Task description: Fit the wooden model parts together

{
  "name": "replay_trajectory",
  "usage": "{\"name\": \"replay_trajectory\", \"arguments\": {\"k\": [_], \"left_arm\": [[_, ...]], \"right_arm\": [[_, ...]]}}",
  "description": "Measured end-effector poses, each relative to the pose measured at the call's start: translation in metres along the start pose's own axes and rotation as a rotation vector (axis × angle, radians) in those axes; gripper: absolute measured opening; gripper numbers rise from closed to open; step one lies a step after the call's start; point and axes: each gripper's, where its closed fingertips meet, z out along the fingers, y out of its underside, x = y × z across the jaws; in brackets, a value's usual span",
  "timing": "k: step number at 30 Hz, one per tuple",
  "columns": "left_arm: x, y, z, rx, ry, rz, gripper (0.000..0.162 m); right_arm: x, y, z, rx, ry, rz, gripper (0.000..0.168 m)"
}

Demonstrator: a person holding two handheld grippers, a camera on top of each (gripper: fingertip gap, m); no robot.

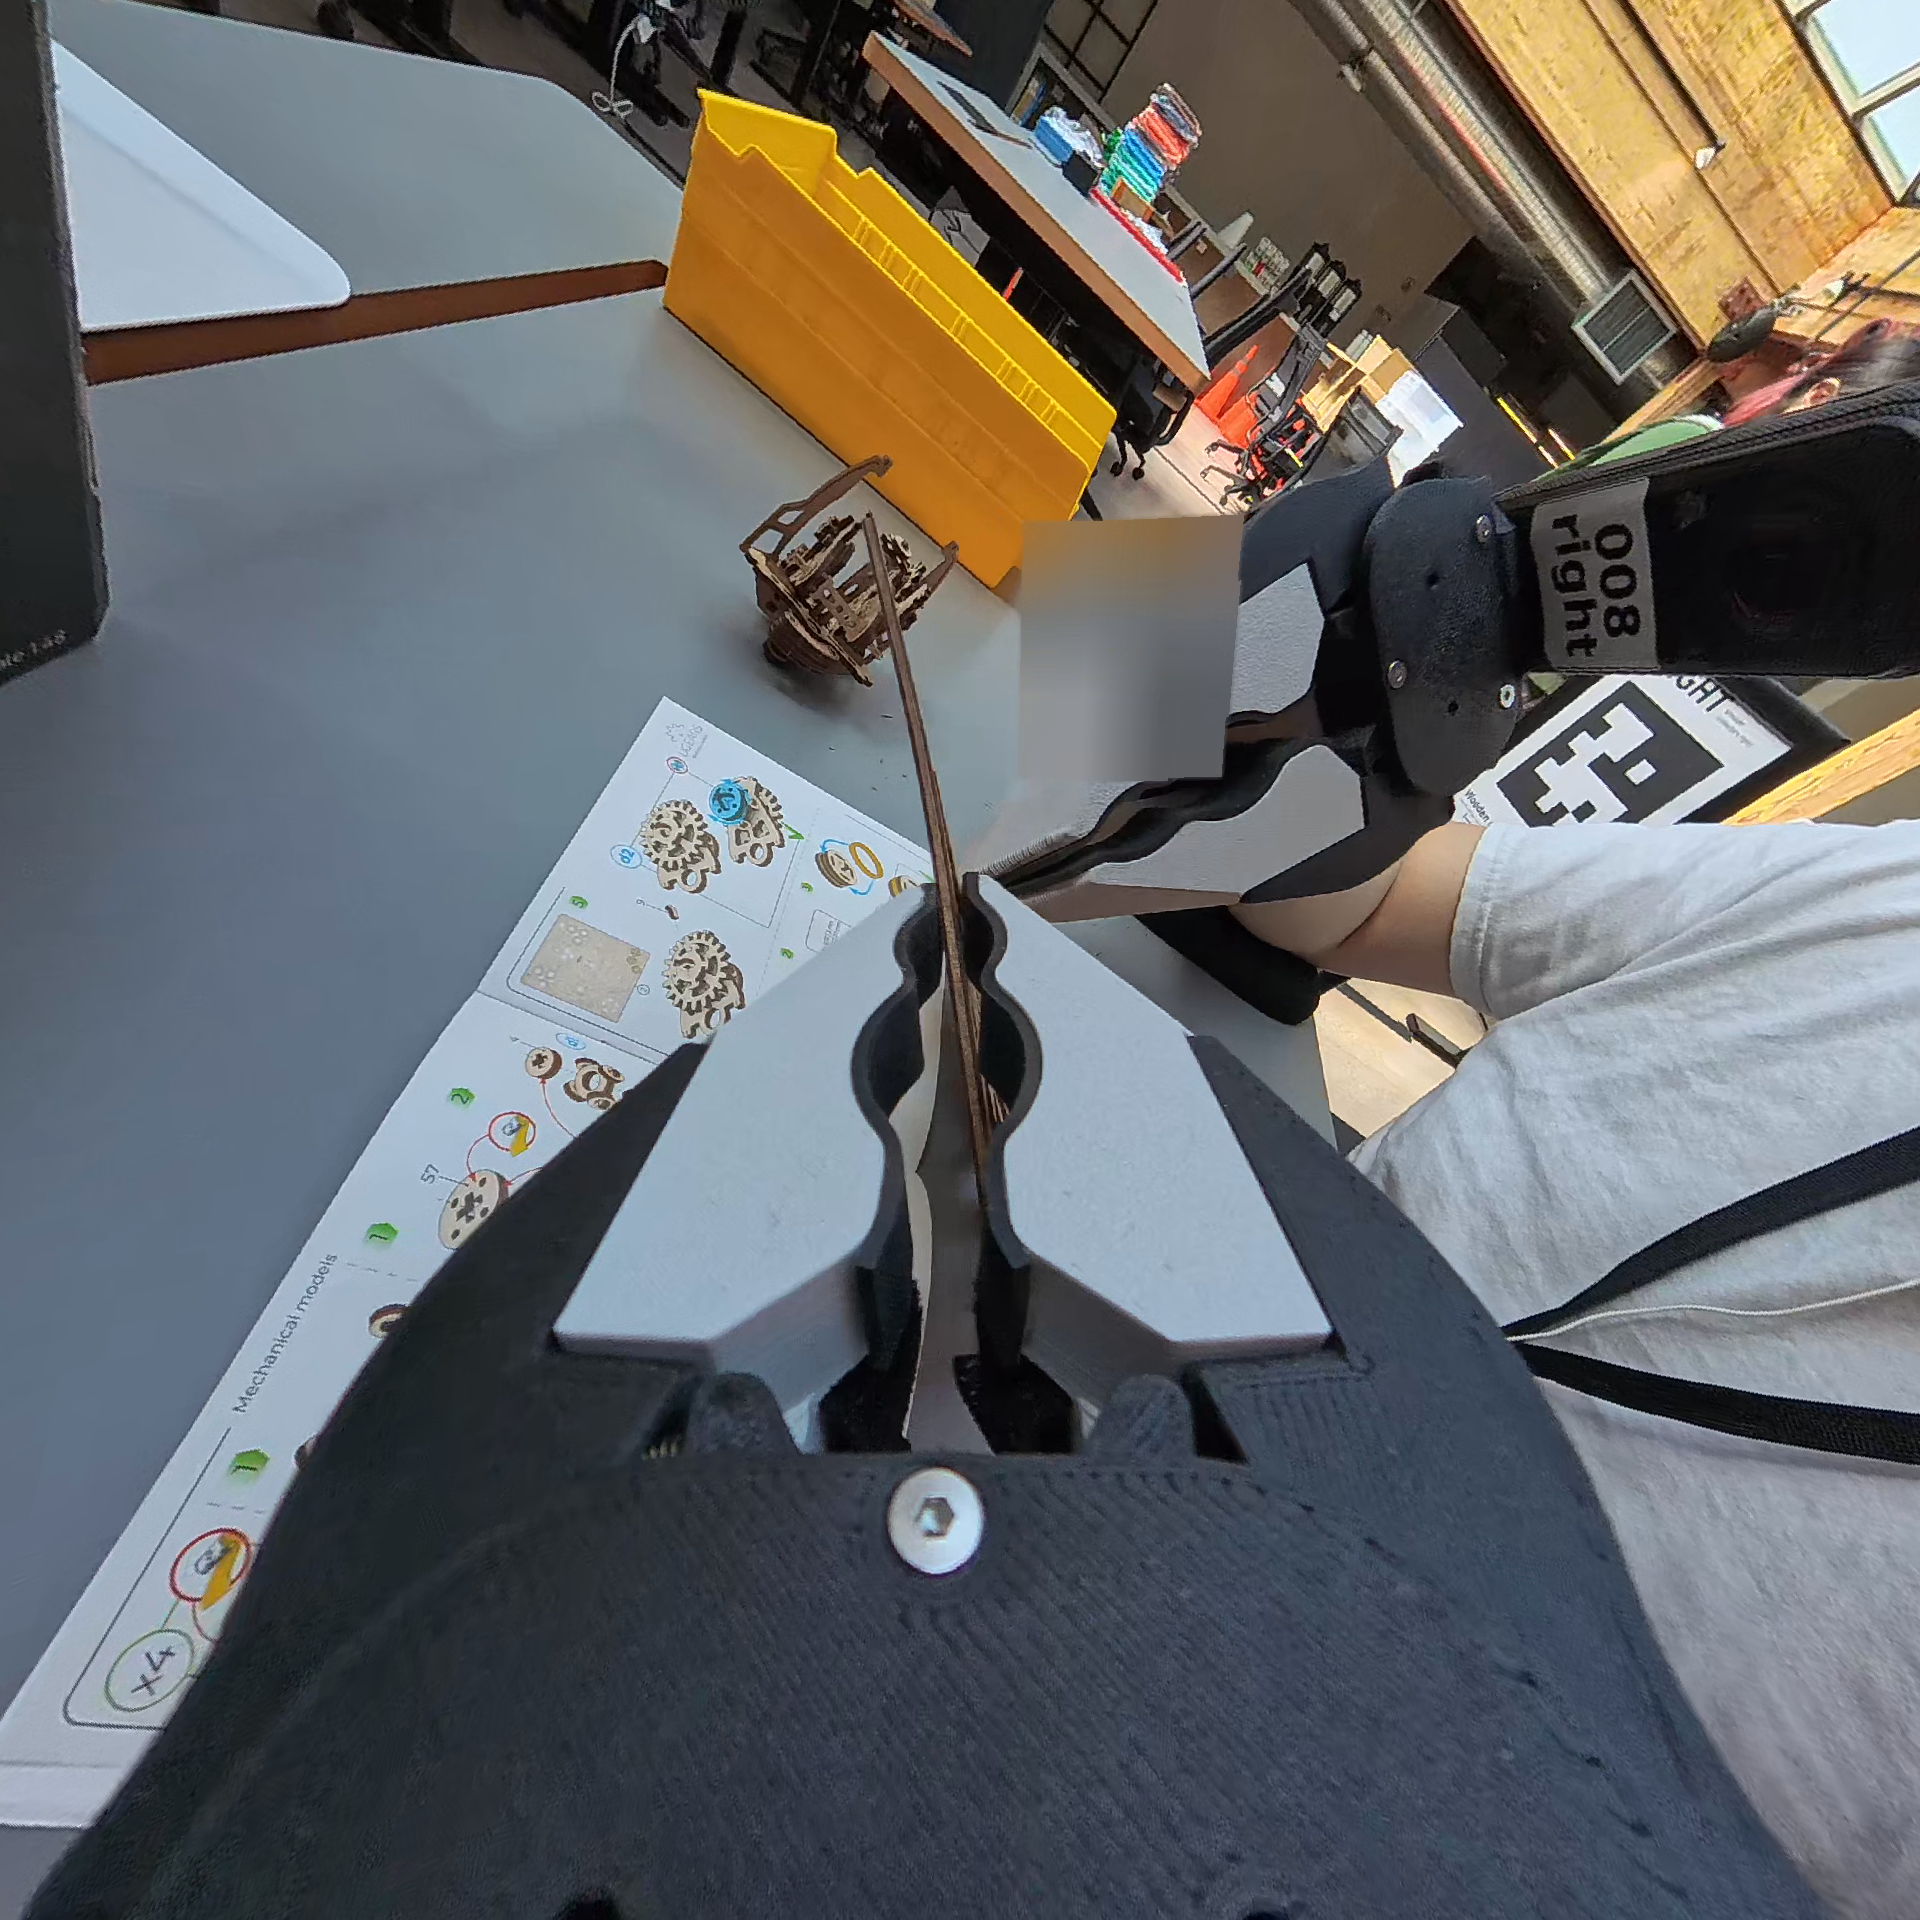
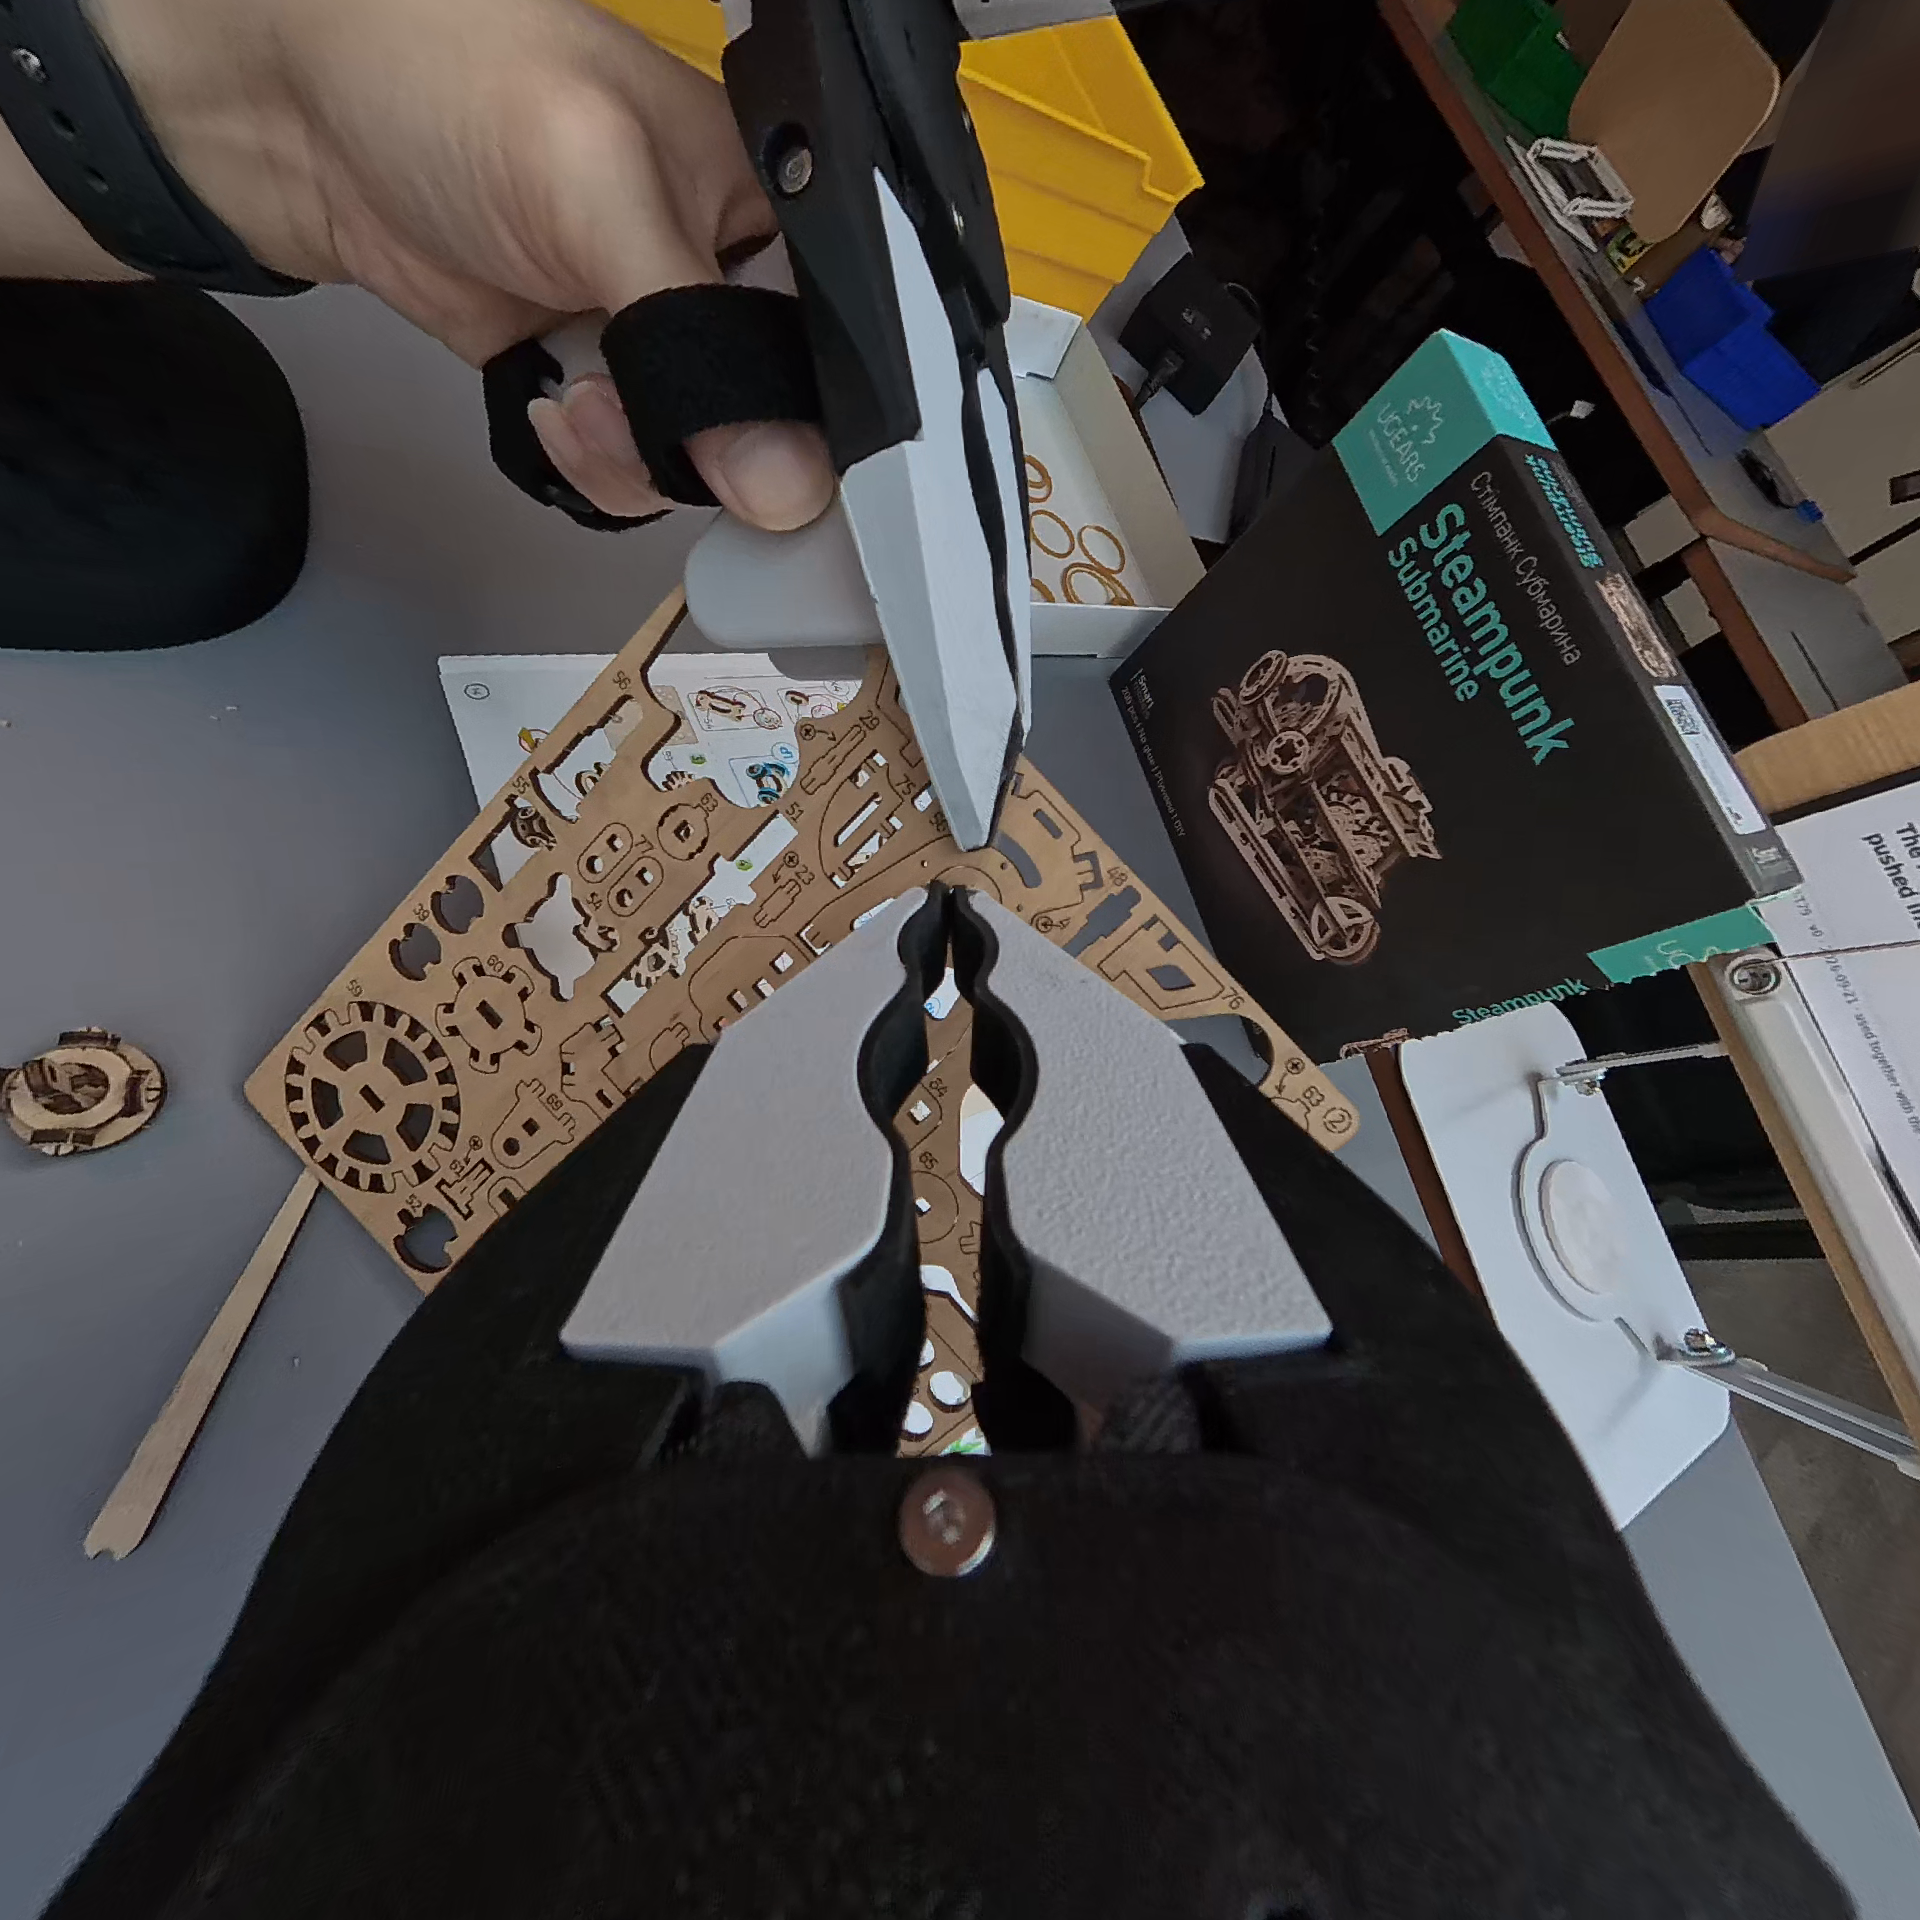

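Here the left gripper (image 1: 951, 894) clamps the thin laser-cut plywood sheet (image 2: 665, 935); the right gripper (image 2: 948, 902), closed empty, should press one piece out gently.

Bright, even daylight throughout, strongest at the upper right of the left wrist view where sunlit brick wall (image 1: 1621, 156) and window (image 1: 1881, 73) nearly wash out. Soft, faint shadows only on the grey table (image 1: 343, 644); mild sheen on the dark box (image 2: 1455, 727) in the right wrist view. Strong wide-angle bending toward the edges, sharp focus at centre, slight softness on the near hand (image 2: 436, 208), plus one blurred rectangular patch.
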Motion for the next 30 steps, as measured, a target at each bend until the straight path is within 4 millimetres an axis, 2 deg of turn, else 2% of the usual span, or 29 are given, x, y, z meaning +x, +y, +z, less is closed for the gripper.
{"name": "replay_trajectory", "arguments": {"k": [5, 8, 10, 11, 14, 17, 20, 23, 24, 25, 27, 30], "left_arm": [[0.0, 0.0, 0.002, -0.01, -0.034, 0.033, 0.001], [0.002, 0.0, 0.001, -0.01, -0.013, 0.047, 0.001], [0.01, -0.002, 0.002, -0.006, 0.026, 0.071, 0.0], [0.014, -0.003, 0.003, -0.013, 0.033, 0.09, 0.001], [0.02, -0.002, 0.004, -0.042, 0.012, 0.17, 0.001], [0.036, -0.002, 0.005, -0.061, 0.053, 0.208, 0.001], [0.043, -0.001, 0.006, -0.079, 0.017, 0.287, 0.001], [0.053, -0.002, 0.004, -0.083, 0.011, 0.363, 0.001], [0.056, -0.004, 0.003, -0.076, 0.005, 0.387, 0.001], [0.057, -0.005, 0.002, -0.069, -0.004, 0.415, 0.001], [0.057, -0.006, -0.001, -0.053, -0.022, 0.478, 0.003], [0.053, -0.012, -0.011, 0.014, -0.019, 0.48, 0.02]], "right_arm": [[0.0, 0.002, -0.001, 0.0, -0.031, 0.055, 0.0], [-0.001, 0.0, -0.002, 0.012, -0.047, 0.03, 0.0], [0.002, -0.007, -0.014, 0.035, -0.091, 0.002, 0.003], [0.008, -0.015, -0.024, 0.074, -0.089, 0.004, 0.018], [0.03, -0.033, -0.053, 0.127, -0.112, 0.03, 0.027], [0.031, -0.035, -0.053, 0.009, -0.274, -0.019, 0.034], [0.005, -0.034, -0.053, -0.165, -0.567, 0.01, 0.031], [-0.003, -0.026, -0.047, -0.365, -0.642, 0.016, 0.029], [-0.005, -0.021, -0.045, -0.41, -0.649, -0.015, 0.022], [-0.01, -0.018, -0.047, -0.441, -0.687, -0.046, 0.009], [-0.013, -0.021, -0.047, -0.443, -0.706, -0.031, 0.007], [-0.012, -0.029, -0.048, -0.354, -0.706, 0.068, 0.002]]}}
